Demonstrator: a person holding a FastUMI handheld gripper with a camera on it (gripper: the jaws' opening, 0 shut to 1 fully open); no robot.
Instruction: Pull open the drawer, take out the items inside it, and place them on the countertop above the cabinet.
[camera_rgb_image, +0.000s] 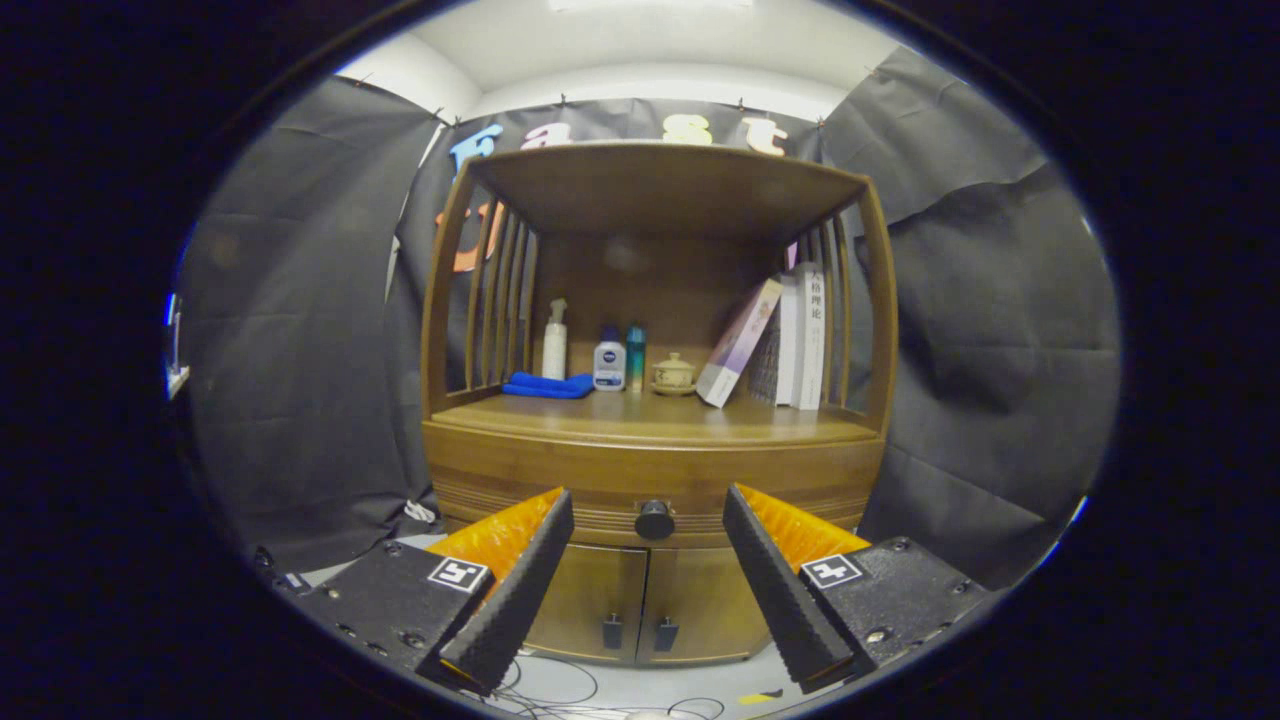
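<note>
While your gripper (648, 520) stood spread wide, the drawer (655, 480) stayed shut.
Its dark knob (655, 520) sat between your fingertips, untouched; beyond, the countertop (650, 415) held a blue cloth (548, 385), bottles (609, 360) and leaning books (790, 340).

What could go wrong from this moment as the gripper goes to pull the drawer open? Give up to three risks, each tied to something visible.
1. The gripper is open, its fingers either side of the small round drawer knob but apart from it; closing off-centre could let them slip off.
2. The countertop already holds a blue cloth, bottles, a small lidded pot and leaning books; placed items might knock these.
3. Cables on the floor could snag.
</note>
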